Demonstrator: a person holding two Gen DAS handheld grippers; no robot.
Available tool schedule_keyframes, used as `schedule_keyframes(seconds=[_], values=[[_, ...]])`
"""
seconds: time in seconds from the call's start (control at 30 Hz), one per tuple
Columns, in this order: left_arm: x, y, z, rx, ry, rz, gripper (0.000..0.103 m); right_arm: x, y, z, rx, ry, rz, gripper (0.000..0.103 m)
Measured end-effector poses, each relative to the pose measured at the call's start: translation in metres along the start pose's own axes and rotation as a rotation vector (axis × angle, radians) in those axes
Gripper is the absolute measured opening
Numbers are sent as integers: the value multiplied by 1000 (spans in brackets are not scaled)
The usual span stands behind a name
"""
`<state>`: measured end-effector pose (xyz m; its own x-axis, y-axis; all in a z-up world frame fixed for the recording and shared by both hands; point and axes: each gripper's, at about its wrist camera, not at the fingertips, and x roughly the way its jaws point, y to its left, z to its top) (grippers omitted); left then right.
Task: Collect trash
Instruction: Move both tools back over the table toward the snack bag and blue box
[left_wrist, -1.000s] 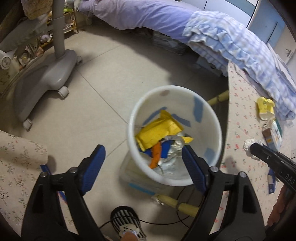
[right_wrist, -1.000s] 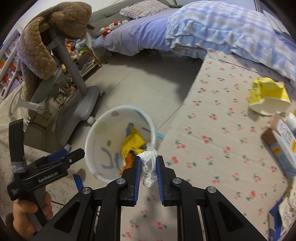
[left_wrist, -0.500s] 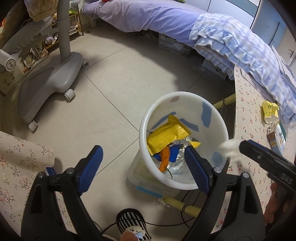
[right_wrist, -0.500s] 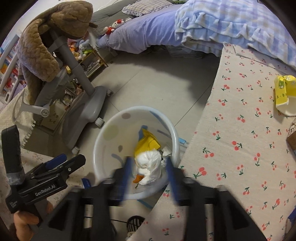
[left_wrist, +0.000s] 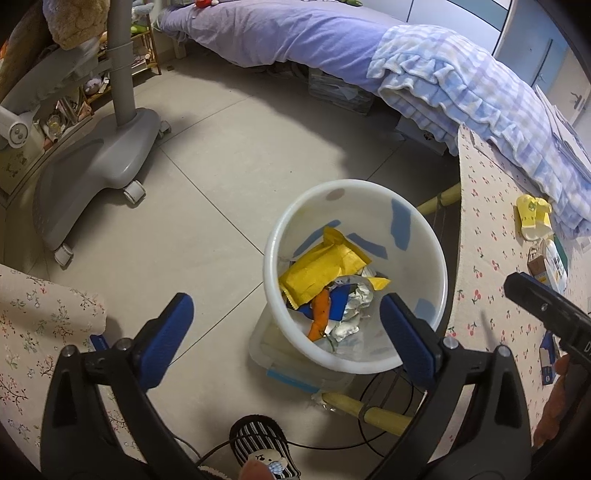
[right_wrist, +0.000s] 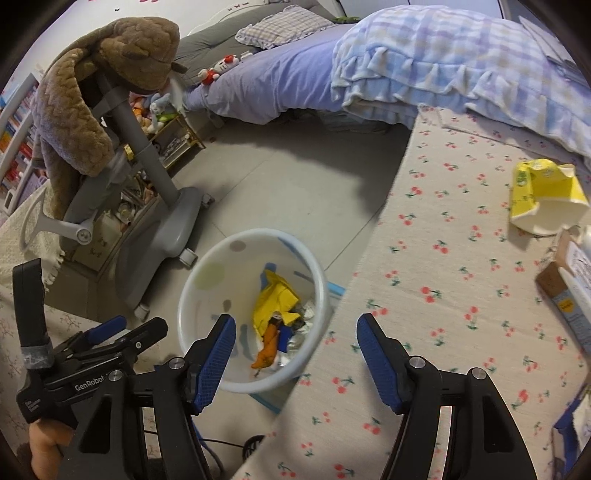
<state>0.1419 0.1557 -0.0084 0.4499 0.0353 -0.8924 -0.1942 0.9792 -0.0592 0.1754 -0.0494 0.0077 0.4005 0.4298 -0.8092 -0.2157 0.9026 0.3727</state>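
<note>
A white round bin (left_wrist: 424, 254) stands on the floor beside the cherry-print table (right_wrist: 461, 295); it also shows in the right wrist view (right_wrist: 207, 273). Inside lie a yellow wrapper (left_wrist: 321, 269), an orange scrap (left_wrist: 319, 315) and crumpled white paper (left_wrist: 354, 306). My left gripper (left_wrist: 284, 339) is open and empty, just above the bin's near rim. My right gripper (right_wrist: 295, 354) is open and empty, over the bin's edge and the table edge. A crushed yellow paper cup (right_wrist: 543, 199) and a small carton (right_wrist: 569, 288) lie on the table.
A grey chair base on castors (left_wrist: 96, 166) stands left of the bin. A bed with purple and checked covers (left_wrist: 369, 48) lies behind. A floral cloth surface (left_wrist: 40, 332) is at the near left. A slippered foot (left_wrist: 262, 450) and cables are below the bin.
My right gripper opened over the bin and the crumpled white paper dropped from it into the bin. The left gripper stayed open and drew back slightly.
</note>
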Motion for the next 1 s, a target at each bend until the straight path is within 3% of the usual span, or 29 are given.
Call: schedule_keyframes(seconds=[0.37, 0.83, 1.0], values=[[-2, -24, -11, 74, 16, -24, 102, -53, -51, -11, 42, -35, -118, 72], [-7, -57, -19, 152, 28, -52, 102, -110, -164, -48, 251, -31, -378, 75], [-10, -76, -21, 177, 27, -66, 102, -115, -189, -56, 319, -20, -423, 76]])
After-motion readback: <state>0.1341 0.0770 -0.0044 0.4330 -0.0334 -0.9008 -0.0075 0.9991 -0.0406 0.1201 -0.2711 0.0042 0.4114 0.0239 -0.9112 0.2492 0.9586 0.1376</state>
